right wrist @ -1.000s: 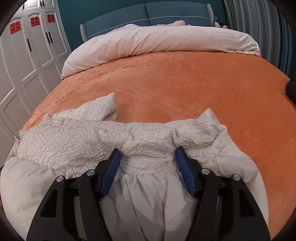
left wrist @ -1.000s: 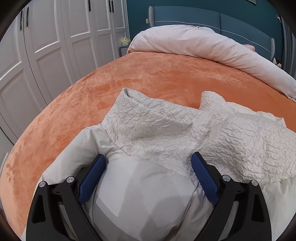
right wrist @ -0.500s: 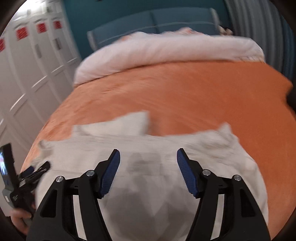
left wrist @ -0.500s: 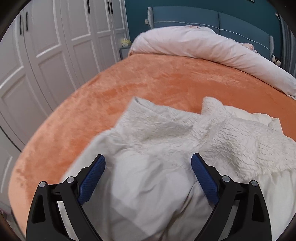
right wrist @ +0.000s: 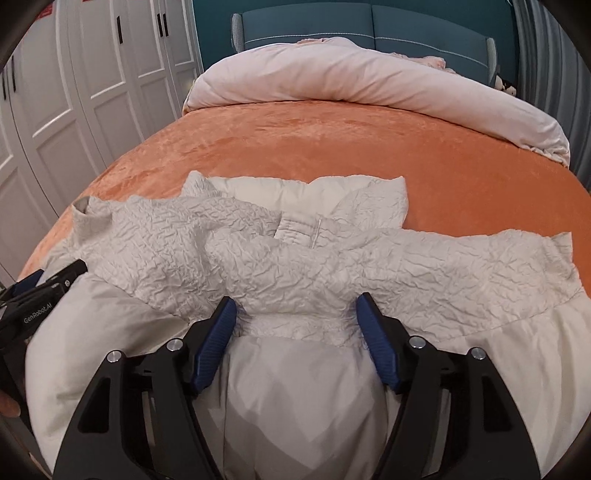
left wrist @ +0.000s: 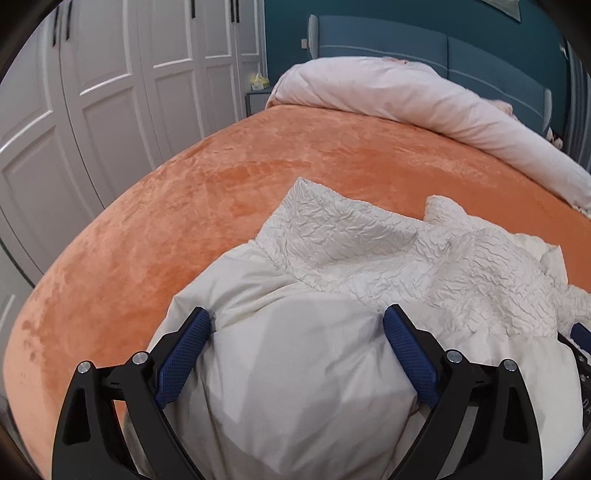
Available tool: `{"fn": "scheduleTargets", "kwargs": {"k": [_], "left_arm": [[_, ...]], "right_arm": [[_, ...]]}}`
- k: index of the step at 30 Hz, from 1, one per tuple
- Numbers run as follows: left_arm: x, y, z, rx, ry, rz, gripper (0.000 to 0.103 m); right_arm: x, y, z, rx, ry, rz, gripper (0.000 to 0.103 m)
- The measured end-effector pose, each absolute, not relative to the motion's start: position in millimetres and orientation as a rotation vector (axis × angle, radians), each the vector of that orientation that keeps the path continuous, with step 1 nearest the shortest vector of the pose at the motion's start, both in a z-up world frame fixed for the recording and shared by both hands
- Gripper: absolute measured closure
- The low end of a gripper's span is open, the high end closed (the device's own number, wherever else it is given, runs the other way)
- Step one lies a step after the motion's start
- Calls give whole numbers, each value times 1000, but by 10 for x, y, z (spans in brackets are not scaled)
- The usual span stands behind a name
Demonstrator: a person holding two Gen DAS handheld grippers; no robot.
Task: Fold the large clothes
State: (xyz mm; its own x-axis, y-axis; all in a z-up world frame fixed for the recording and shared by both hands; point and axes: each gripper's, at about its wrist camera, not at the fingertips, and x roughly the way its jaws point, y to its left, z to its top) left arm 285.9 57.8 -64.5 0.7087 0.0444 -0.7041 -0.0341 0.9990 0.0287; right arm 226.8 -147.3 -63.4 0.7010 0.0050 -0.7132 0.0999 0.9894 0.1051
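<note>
A large white padded jacket [right wrist: 332, 258] lies on the orange bed, with crinkled sleeves folded across its smooth body; it also shows in the left wrist view [left wrist: 351, 266]. My left gripper [left wrist: 297, 332] is open, its blue pads either side of a smooth bulge of the jacket's left part. My right gripper [right wrist: 297, 317] is open over the jacket's middle, just below the crossed sleeves. The left gripper also appears at the left edge of the right wrist view [right wrist: 40, 291]. The jacket's near hem is hidden under the grippers.
The orange bedspread [right wrist: 332, 147] stretches beyond the jacket. A rolled pale pink duvet [right wrist: 369, 81] lies at the head, before a blue headboard [right wrist: 369, 22]. White wardrobe doors [left wrist: 92, 110] stand along the left side. The bed's left edge [left wrist: 55, 277] is near.
Both grippers moved over the jacket. The right view shifted left and now shows the collar and both sleeves laid across. Both stay open.
</note>
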Motion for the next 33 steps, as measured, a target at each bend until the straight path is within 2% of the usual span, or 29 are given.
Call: {"fn": "scheduleTargets", "kwargs": {"k": [4,9,12,13,17,21,25,29,33], "left_arm": [[2868,594,-691,9,779,40,5],[2831,674,-693,-23,773,19,5],[2818,670,-660,-10,786,23,5],[2808,675,-639,-5,794,28,5],[2692,807,-503,-40,809,10,5],[2492,1001,-333,-40,814,15,5],[2251,1376,-207,-87,808,48,5],[2064,1692,-263,-156,858,83,5],[1895,1897,-404,-229,919,90,5]], "right_arm": [[2295,-1504,-581,157,822,-40,38],[2287,-1508,-165,266,766,-14,38],[2491,-1282,-304,221,855,17,38],[2545,-1199,-425,177,888,5,34],[2593,-1113,-645,122,875,-18,33],[2594,-1137,-594,133,895,-12,36],[2419,-1101,-270,204,831,15,38],[2534,-776,-547,66,909,12,35],[2578,-834,-543,104,924,18,36]]}}
